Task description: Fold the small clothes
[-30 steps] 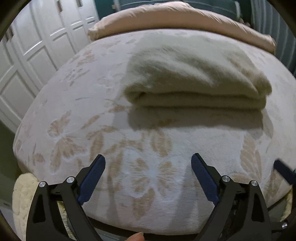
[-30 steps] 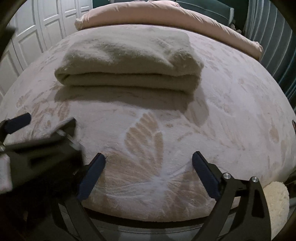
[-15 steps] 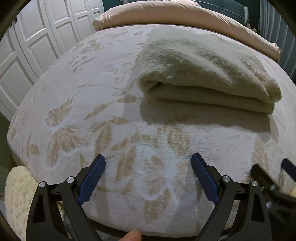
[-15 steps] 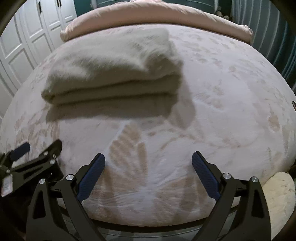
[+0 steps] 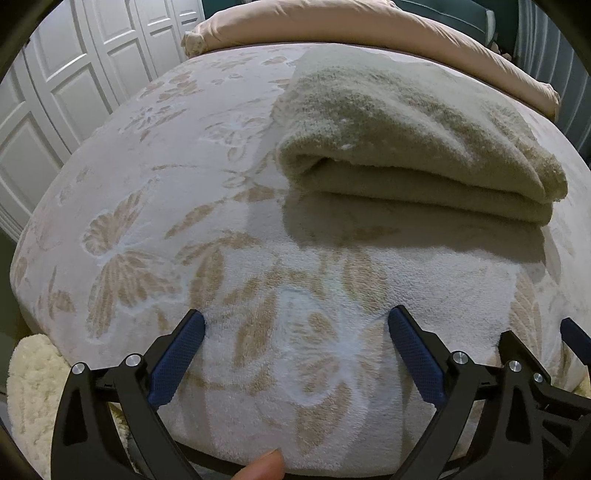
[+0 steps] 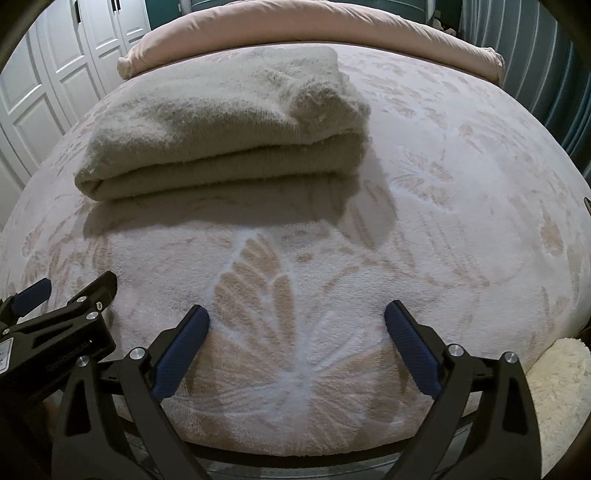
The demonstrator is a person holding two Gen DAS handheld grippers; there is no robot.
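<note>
A folded beige fuzzy garment (image 5: 413, 147) lies on the bed, in the upper right of the left wrist view and the upper left of the right wrist view (image 6: 229, 129). My left gripper (image 5: 295, 328) is open and empty, hovering over the bedspread near the bed's front edge, well short of the garment. My right gripper (image 6: 295, 325) is open and empty too, also over the front of the bed. The right gripper shows at the left view's right edge (image 5: 546, 369); the left gripper shows at the right view's left edge (image 6: 55, 314).
The bed carries a pale plush bedspread with tan butterfly patterns (image 5: 147, 221). A pink duvet roll (image 6: 314, 26) lies along the far side. White panelled wardrobe doors (image 5: 55, 92) stand to the left. A cream fluffy rug (image 6: 561, 391) lies on the floor by the bed.
Both grippers have drifted: the left one turned left so the garment sits further right in its view, the right one turned right. Both stayed open and empty.
</note>
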